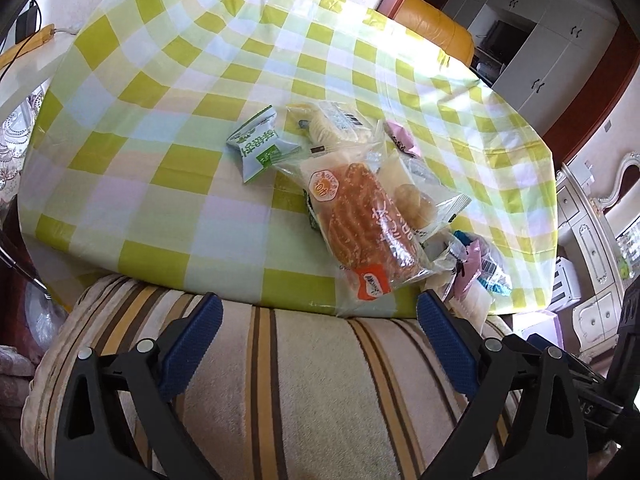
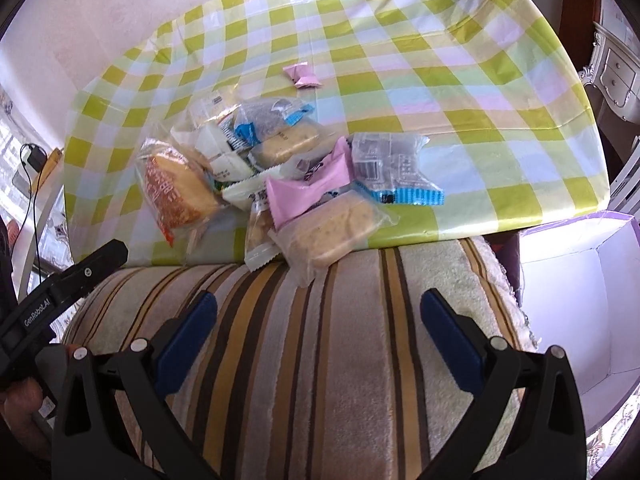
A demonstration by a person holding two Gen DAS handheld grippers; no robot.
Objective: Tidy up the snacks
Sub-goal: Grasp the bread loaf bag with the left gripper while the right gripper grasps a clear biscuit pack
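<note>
A pile of wrapped snacks lies on the green-checked tablecloth (image 1: 160,92) near its front edge. On top is a clear bag with an orange-brown bread loaf (image 1: 360,220), and a green-and-white packet (image 1: 262,146) sits apart to its left. From the right wrist view the same loaf bag (image 2: 176,192) lies left of a pink packet (image 2: 308,192), a pale biscuit pack (image 2: 332,232) and a blue-striped clear pack (image 2: 396,172). One small pink sweet (image 2: 303,76) lies alone farther back. My left gripper (image 1: 320,312) and right gripper (image 2: 316,312) both hang open over a striped cushion, short of the pile, nothing between their fingers.
A striped beige-and-brown cushion (image 2: 320,340) fills the foreground below the table edge. An open white box with purple rims (image 2: 580,300) stands at the right. The left gripper's black body (image 2: 60,292) shows at the left, with a hand under it. White cabinets (image 1: 540,52) stand behind.
</note>
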